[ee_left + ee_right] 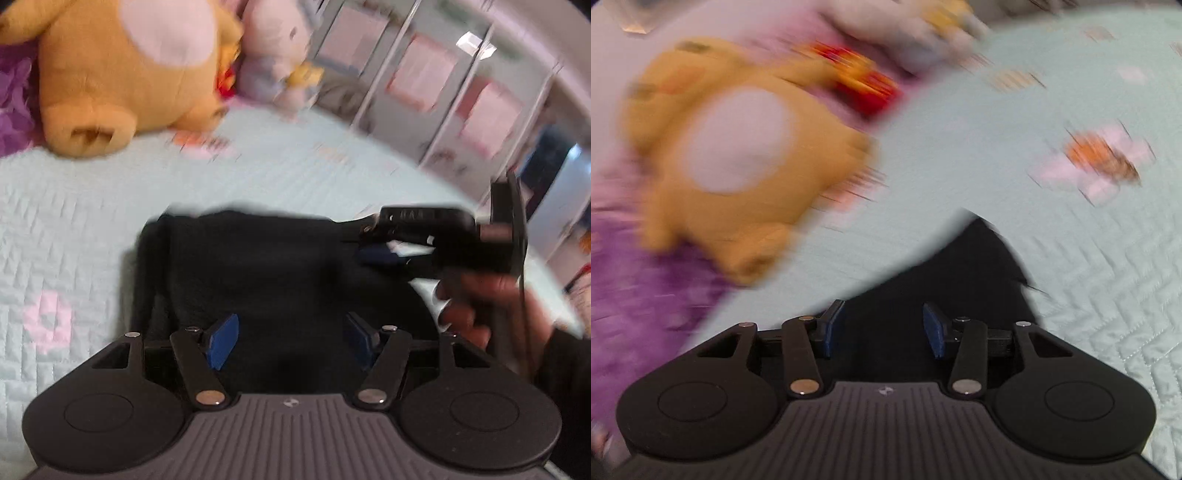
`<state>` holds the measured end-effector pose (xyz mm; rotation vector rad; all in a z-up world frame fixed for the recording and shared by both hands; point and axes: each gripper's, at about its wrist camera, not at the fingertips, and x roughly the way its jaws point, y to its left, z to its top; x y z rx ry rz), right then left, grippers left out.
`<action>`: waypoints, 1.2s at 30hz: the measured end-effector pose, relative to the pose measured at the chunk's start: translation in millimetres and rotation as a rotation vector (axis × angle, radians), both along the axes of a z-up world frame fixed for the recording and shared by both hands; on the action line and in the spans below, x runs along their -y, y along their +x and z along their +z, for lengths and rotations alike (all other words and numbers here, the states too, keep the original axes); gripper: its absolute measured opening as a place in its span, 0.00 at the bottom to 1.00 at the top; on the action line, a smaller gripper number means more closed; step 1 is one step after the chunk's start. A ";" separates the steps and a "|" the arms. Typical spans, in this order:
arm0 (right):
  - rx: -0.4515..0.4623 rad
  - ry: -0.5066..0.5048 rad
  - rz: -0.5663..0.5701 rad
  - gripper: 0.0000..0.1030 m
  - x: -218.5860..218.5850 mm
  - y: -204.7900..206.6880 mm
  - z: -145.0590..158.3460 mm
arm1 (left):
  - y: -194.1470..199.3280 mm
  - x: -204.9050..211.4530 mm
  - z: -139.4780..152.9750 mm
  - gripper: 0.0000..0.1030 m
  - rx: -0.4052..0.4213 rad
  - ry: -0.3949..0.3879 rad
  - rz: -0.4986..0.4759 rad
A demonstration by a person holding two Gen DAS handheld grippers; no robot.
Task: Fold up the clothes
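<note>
A black garment lies folded into a compact block on the pale green quilted bedspread. My left gripper hovers over its near edge, open, with nothing between the blue pads. In the left wrist view my right gripper reaches in from the right, held by a hand, its tips at the garment's right edge; its state is unclear there. In the right wrist view the right gripper stands open above a corner of the black garment. The right view is heavily motion-blurred.
A large yellow plush bear and a pale plush toy sit at the far side of the bed, with a purple fuzzy blanket beside the bear. White shelving with pink bins stands beyond the bed.
</note>
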<state>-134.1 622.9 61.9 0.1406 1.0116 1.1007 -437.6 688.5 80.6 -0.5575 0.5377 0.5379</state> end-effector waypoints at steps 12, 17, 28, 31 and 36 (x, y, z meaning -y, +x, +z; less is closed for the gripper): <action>0.137 0.078 0.120 0.43 90.8 -70.3 13.3 | 11.0 -19.6 10.4 0.70 0.045 0.067 0.033; 0.263 0.011 0.113 0.42 145.5 -105.1 -5.2 | 4.2 -34.9 1.3 0.64 0.043 -0.030 0.080; 0.347 -0.033 0.077 0.40 159.5 -133.6 13.0 | -28.5 36.4 6.1 0.76 -0.104 0.114 0.162; 0.335 -0.065 0.030 0.42 169.5 -138.2 14.5 | -33.3 57.7 16.4 0.77 -0.138 0.156 0.157; 0.329 -0.103 -0.032 0.51 179.9 -155.0 43.1 | -32.2 88.8 38.9 0.77 -0.162 0.177 0.125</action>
